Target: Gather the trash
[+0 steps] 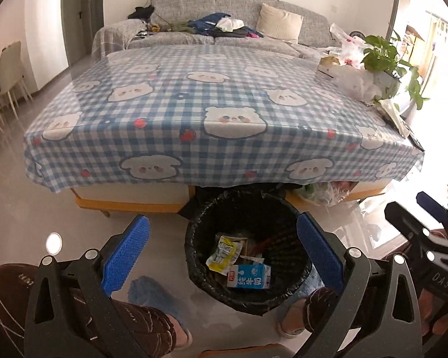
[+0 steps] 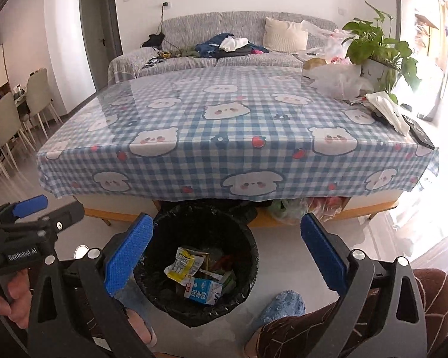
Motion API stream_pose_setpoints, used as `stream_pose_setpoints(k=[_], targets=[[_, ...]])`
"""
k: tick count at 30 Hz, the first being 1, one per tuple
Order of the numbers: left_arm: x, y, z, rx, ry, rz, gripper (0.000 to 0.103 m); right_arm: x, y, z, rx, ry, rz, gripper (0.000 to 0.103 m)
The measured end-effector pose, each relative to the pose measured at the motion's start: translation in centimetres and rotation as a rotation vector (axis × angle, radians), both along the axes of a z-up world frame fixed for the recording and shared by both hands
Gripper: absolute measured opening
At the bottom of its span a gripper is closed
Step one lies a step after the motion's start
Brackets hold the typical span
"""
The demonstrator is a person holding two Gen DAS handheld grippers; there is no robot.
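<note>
Both grippers empty, jaws wide apart. Left gripper [image 1: 222,252] and right gripper [image 2: 227,253] both hover over the bin [image 1: 194,247], which sits on the floor at the near edge of the tabletop [image 1: 194,89], partly tucked under the cloth overhang.

Trash is in the bin: milk carton [image 1: 249,276] on top, yellow wrapper [image 1: 224,252] beside it, more scraps underneath. Centre and left of the tabletop look bare. The far right corner holds plastic bags [image 1: 355,80], a plant [image 1: 385,56], white tissue or wrapping [image 2: 386,110] and a dark flat thing, maybe a remote [image 2: 421,132], at the right edge.

My read: collection is mostly done, unless the right-corner clutter counts as trash. Can't tell that from here.

Risks:
- Bags sit against the plant pot. Pulling one could drag or tip the pot.
- Thin film is slippery and bunches; the jaws may catch only a fold and drop it on the way.
- Tissue lies just beside the remote near the edge. A sloppy grab could knock the remote off.
- Bin mouth is partly under the overhang, so a release from too far back hits the cloth or floor.
- Feet sit close to the bin; a kick could shift it.
</note>
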State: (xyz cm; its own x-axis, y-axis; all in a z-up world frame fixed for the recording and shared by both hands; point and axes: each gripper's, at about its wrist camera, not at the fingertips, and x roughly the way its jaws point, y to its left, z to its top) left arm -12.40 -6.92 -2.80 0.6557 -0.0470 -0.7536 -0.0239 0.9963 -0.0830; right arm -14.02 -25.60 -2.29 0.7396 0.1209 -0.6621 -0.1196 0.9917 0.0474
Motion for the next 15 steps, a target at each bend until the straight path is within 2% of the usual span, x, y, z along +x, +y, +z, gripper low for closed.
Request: stream_pose_setpoints(k=[15], targets=[[-0.16,0.01,0.03,0.004,-0.008,-0.006,0.097,0.09,0.42,0.37,-0.012,-0.012,0.000,0.095]])
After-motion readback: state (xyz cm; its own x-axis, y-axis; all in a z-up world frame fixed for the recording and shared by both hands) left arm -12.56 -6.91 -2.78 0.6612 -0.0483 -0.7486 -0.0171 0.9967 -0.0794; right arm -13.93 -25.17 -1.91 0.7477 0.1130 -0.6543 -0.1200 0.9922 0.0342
